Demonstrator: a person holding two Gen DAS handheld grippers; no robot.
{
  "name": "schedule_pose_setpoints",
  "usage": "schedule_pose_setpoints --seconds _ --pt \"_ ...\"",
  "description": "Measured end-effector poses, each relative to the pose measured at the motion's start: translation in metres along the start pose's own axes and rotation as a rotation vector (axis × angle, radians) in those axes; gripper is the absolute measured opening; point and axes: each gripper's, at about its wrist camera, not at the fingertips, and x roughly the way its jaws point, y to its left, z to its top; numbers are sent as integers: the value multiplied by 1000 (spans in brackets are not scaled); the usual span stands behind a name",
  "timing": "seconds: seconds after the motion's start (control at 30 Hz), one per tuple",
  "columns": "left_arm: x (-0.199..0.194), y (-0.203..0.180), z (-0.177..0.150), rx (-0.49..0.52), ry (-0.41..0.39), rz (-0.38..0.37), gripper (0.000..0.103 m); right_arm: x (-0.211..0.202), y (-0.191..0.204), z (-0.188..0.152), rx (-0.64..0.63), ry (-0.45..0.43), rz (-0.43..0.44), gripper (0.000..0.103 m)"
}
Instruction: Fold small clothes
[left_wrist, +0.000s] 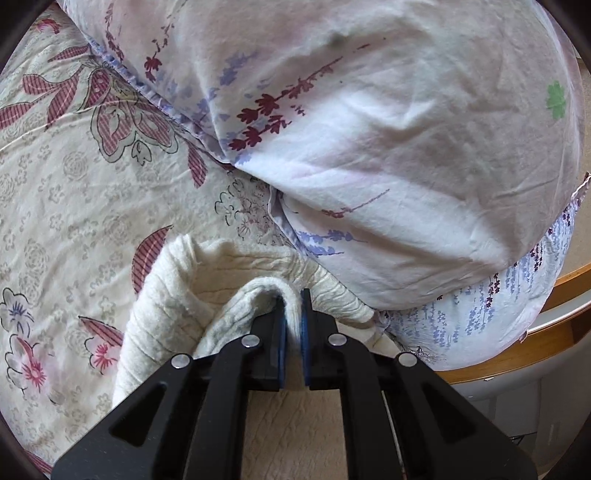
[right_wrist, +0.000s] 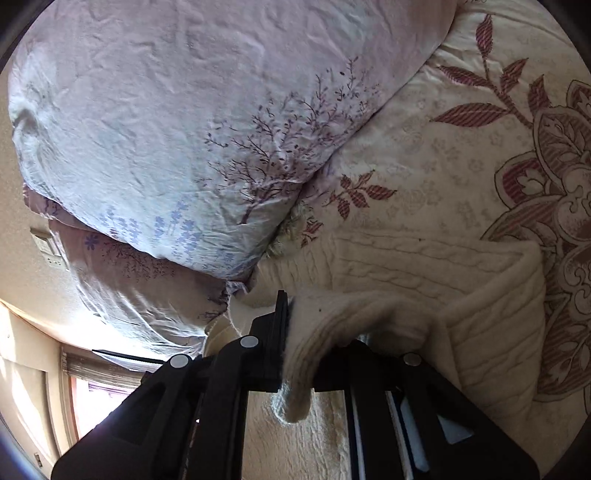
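A cream cable-knit garment (left_wrist: 173, 295) lies on the flowered bed cover, its near part lifted and folded over. My left gripper (left_wrist: 293, 325) is shut on a ridge of that knit, the fabric pinched between its blue pads. In the right wrist view the same cream knit (right_wrist: 424, 266) spreads to the right, and my right gripper (right_wrist: 291, 332) is shut on an edge of it; a flap drapes over the right finger and hides it, while the left finger (right_wrist: 280, 325) shows.
A large pale floral pillow (left_wrist: 369, 129) sits just beyond the garment, filling the upper view (right_wrist: 166, 129). The flowered bed cover (left_wrist: 74, 203) stretches to the left (right_wrist: 480, 166). A wooden bed rim (left_wrist: 546, 332) curves at the right; a wall and window (right_wrist: 92, 387) lie lower left.
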Motion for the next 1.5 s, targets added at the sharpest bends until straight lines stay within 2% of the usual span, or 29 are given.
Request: schedule_pose_setpoints --seconds 0.03,0.07,0.1,0.13,0.17,0.2,0.3,0.37,0.43,0.53,0.63,0.87,1.0,1.03,1.13,1.17,1.2,1.27,1.37,1.5 --pt "1 -1 -1 -4 -1 -1 9 0 1 0 4 1 3 13" --pt "0 -2 -1 -9 0 -5 13 -2 3 1 5 0 9 23" --pt "-2 -4 -2 -10 2 -14 23 -5 6 2 -1 -13 12 40" --pt "-4 -6 -2 -6 1 -21 30 -11 11 4 -15 -38 11 48" --pt "-9 -8 -3 6 -6 -19 45 -19 16 5 -35 -68 -5 61" --pt "-15 -10 -4 21 -10 -19 54 -27 20 6 -55 -101 -26 70" --pt "-34 -23 -6 82 -12 -10 67 -53 26 2 -106 -167 -29 70" --pt "-51 -30 -11 155 -25 17 68 -69 27 -6 -160 -183 -57 70" --pt "-65 -33 -19 234 -27 78 68 -81 27 -19 -227 -177 -119 68" --pt "-78 -28 -35 333 0 150 66 -92 18 -39 -279 -132 -183 61" --pt "-85 -19 -51 391 36 189 66 -97 7 -56 -296 -88 -202 57" --pt "-87 -6 -78 461 80 227 57 -83 0 -82 -360 -12 -261 56" --pt "-85 -3 -88 480 90 238 51 -84 -2 -87 -374 -3 -266 48" --pt "-85 -2 -88 475 86 239 49 -85 -2 -88 -379 -3 -265 45" --pt "-89 1 -87 459 65 235 39 -88 0 -91 -406 -11 -272 25" --pt "-91 1 -86 457 56 234 36 -91 1 -92 -413 -16 -274 15" --pt "-93 0 -85 457 46 237 33 -93 2 -92 -417 -21 -271 12" --pt "-98 -1 -85 463 23 239 28 -98 6 -95 -434 -35 -259 7" --pt "-105 -3 -83 468 7 230 7 -106 12 -99 -449 -61 -254 6" --pt "-117 6 -80 430 21 176 6 -119 7 -103 -416 -83 -267 6"
